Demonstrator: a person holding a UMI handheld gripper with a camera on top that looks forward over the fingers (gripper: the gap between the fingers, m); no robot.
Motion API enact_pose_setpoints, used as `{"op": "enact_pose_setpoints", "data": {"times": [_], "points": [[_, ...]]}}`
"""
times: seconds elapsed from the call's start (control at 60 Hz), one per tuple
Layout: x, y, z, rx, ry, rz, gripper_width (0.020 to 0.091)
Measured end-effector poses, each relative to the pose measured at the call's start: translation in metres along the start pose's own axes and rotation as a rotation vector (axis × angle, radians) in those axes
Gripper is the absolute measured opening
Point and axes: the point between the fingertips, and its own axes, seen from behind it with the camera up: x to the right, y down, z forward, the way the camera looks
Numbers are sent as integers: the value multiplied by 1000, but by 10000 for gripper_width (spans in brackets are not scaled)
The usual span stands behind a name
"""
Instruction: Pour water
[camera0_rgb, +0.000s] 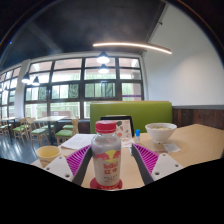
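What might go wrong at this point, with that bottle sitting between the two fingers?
1. The bottle stands upright between the gripper's pink pads, still capped in red; tipping it before uncapping would pour nothing.
2. If the fingers close off-centre, the tall narrow bottle could topple on the table.
3. The white bowl and yellow bowl are shallow; pouring fast may splash over.

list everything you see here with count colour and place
bottle: one, clear with a red cap and pink label, upright between the fingers
bowl: one, white, on the table beyond the right finger
small bowl: one, yellowish, on the table beyond the left finger
table: one, light wood, under everything
green booth seat: one, behind the table
ceiling light strip: one, white, overhead
windows: a row, far wall
tongs: one, white fingers with magenta pads, either side of the bottle; contact unclear
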Motion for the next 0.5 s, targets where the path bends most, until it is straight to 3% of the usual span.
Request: {"op": "enact_pose_setpoints", "data": {"times": [0.15,0.5], "points": [[0,-13,-42,0,4,-27,837],[-62,-27,-173,11,-133,-1,832]]}}
